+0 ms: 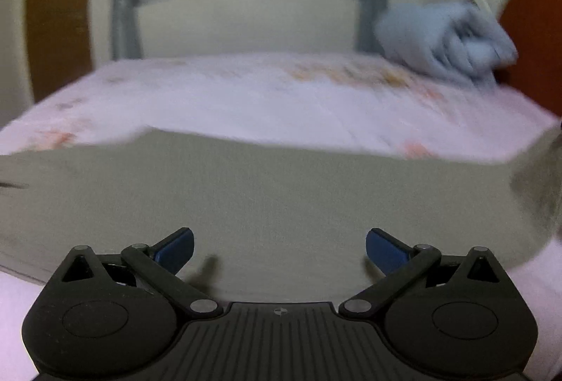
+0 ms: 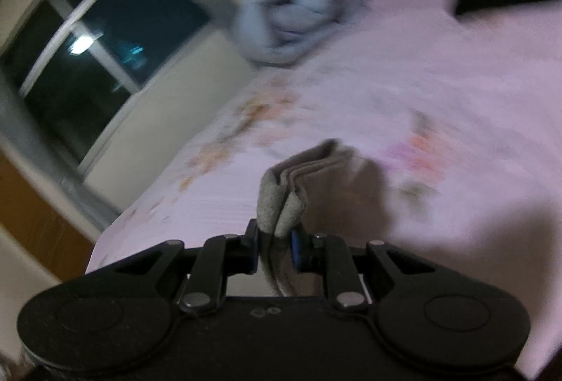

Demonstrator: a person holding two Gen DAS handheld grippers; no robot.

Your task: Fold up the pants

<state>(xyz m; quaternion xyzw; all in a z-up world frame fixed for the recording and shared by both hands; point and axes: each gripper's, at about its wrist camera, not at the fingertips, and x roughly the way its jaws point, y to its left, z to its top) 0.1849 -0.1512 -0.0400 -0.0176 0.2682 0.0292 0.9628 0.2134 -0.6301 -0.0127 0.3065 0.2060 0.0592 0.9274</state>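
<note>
While the pants [image 1: 267, 198] lie spread as a grey-green sheet of cloth across the near part of the bed [image 1: 246, 100], we hold one bunched, layered edge of them in the right gripper [image 2: 275, 245]. Its blue pads are clenched on that stack of folds, which stands up out of the jaws and trails away over the pink floral bedsheet. The left gripper [image 1: 280, 249] hovers just over the spread cloth with its fingers [image 1: 177, 245] released and wide apart, nothing between them.

We judge the fold to be under way, and the risks sit mostly with the right grip. It bites only the very edge of several layers, so a quick pull could let the inner layers slip out and leave the fold uneven. With the left side ungripped, the cloth may also drag or skew as one corner is carried, and both views are smeared, which suggests fast motion that would worsen this.

The left wrist view shows us the broad extent of the pants and their far edge against the sheet, which the right view does not. The right wrist view alone shows the pinched layers. Both show the blue-grey bundle of cloth [image 1: 446, 40] at the far side of the bed, below a dark window [image 2: 105, 33].
</note>
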